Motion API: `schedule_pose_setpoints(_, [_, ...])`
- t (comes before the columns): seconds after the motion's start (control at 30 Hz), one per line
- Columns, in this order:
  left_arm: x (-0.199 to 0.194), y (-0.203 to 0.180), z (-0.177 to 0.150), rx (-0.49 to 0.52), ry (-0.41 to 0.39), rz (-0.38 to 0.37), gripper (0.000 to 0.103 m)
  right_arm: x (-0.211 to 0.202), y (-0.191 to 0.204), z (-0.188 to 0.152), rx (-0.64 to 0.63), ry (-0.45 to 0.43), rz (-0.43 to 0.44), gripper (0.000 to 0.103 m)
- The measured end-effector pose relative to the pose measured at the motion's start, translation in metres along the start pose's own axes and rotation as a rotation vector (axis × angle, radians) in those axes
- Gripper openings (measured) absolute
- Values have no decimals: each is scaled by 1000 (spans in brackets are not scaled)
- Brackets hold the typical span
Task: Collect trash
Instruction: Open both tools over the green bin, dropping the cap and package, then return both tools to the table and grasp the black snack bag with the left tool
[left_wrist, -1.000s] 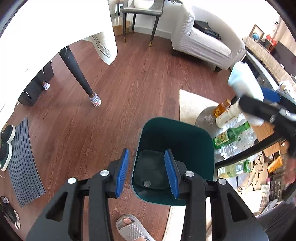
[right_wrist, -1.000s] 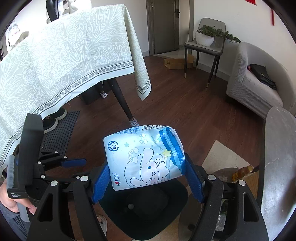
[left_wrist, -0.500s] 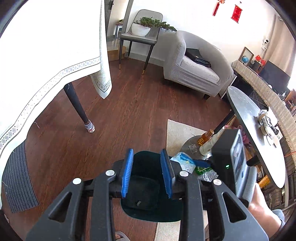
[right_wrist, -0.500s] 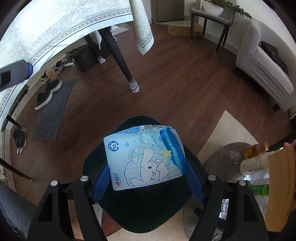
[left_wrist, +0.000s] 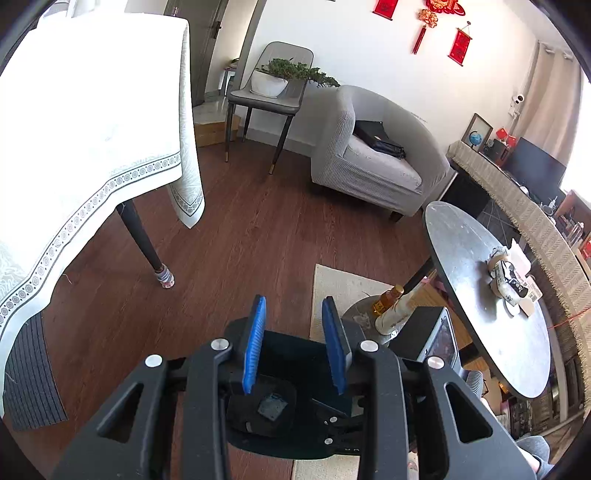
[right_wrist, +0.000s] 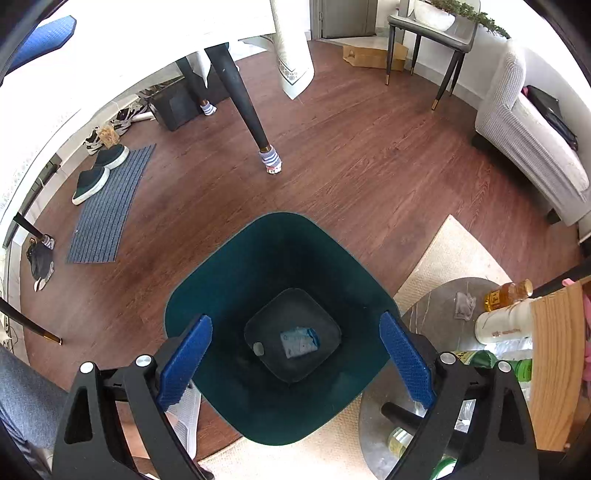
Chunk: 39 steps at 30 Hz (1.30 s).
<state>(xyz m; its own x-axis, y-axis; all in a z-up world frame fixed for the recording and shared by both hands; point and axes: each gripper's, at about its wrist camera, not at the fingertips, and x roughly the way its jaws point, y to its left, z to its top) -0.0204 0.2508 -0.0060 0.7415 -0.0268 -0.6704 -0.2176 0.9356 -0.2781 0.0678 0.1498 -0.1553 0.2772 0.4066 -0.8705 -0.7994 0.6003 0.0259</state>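
A dark green trash bin stands on the wood floor. A blue and white tissue pack lies at its bottom; it also shows in the left wrist view. My right gripper is open and empty, directly above the bin mouth. My left gripper is open and empty, held above the bin and looking out across the room. More trash lies on the round grey table to the right.
Bottles stand on a low round shelf right of the bin. A table with a white cloth is to the left, its leg near. A grey armchair stands behind. A doormat with shoes lies left.
My right gripper has opened and dropped the tissue pack into the bin. My left gripper has tilted up to face the room.
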Motion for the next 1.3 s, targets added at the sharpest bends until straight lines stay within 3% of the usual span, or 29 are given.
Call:
schedule_pose_setpoints(0.37, [-20, -35, 23, 40, -104, -5, 43, -103, -4, 0, -35, -242, 16, 93])
schedule_pose_setpoints(0.53, [-16, -52, 24, 56, -117, -25, 48, -146, -18, -6, -26, -335, -49, 82])
schedule_pose_setpoints(0.97, [7, -131, 24, 135, -119, -139, 63, -223, -107, -55, 122, -476, -185, 72])
schedule_pose_setpoints(1.3, [34, -217, 10, 283, -93, -239, 74, -255, -180, -110, 256, -494, -278, 72])
